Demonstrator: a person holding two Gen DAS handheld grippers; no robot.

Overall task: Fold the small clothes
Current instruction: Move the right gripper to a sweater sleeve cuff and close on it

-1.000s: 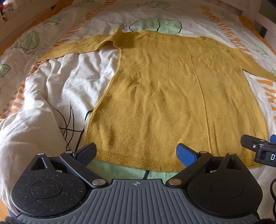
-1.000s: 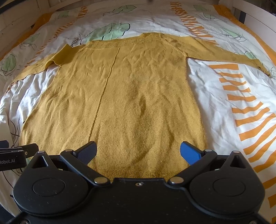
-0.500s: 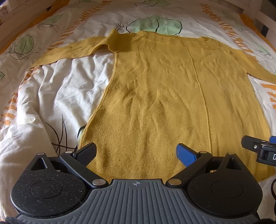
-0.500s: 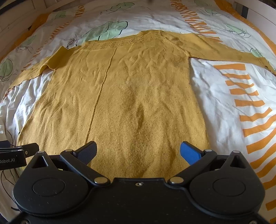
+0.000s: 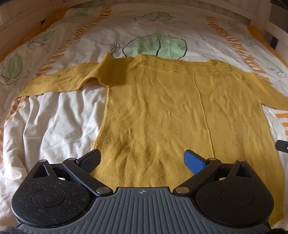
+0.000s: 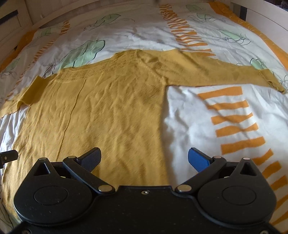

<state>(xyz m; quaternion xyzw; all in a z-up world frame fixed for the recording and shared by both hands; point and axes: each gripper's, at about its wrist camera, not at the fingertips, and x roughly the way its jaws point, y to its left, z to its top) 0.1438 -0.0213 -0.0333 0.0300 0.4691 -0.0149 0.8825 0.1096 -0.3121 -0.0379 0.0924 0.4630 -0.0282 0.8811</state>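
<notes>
From the left wrist, the sweater [image 5: 162, 111] lay flat and face-down on the duvet [image 5: 59, 117], neck away, both sleeves spread sideways, a raised seam running down its back. The left gripper [image 5: 142, 160] hung over the near left part of the body, jaws released and wide, holding nothing. It looked a thin, soft knit — light, limp, likely to stretch or drag if pulled by one point, so the left sleeve [image 5: 59, 81] near its cuff, or the side edge, seemed the sensible hold. From the right wrist, the right gripper [image 6: 144, 158] straddled the sweater's right edge, jaws likewise spread and empty; the right sleeve [image 6: 207, 72] reached far out across orange stripes. The duvet was rumpled and yielding — a pinch might catch the cover too. Pale bed rails [image 6: 261, 14] ringed the far side.
</notes>
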